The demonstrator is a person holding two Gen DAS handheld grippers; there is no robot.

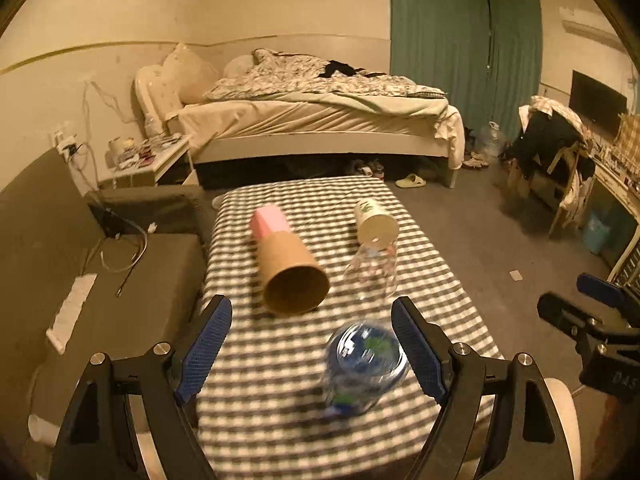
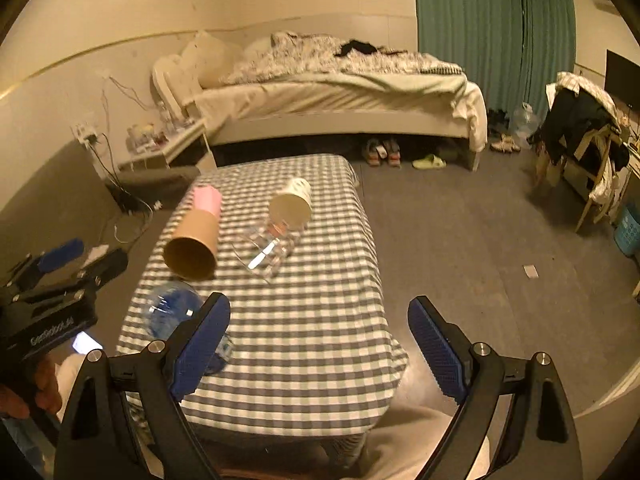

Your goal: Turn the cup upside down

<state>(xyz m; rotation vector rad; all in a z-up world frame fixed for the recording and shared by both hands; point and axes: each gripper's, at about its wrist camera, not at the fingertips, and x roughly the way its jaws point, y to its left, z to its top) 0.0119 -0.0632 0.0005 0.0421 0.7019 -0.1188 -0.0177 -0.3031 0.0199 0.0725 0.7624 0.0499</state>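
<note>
Several cups stand upright on a checkered table. A brown paper cup with a pink base is at the left. A white paper cup is at the far right. A clear glass stands in front of it. A clear cup with blue print is nearest. My left gripper is open above the near table, the blue-print cup by its right finger. My right gripper is open and empty over the table's near right part.
A grey sofa runs along the table's left side. A bed stands behind the table. A chair with clothes is at the right. Grey floor lies right of the table.
</note>
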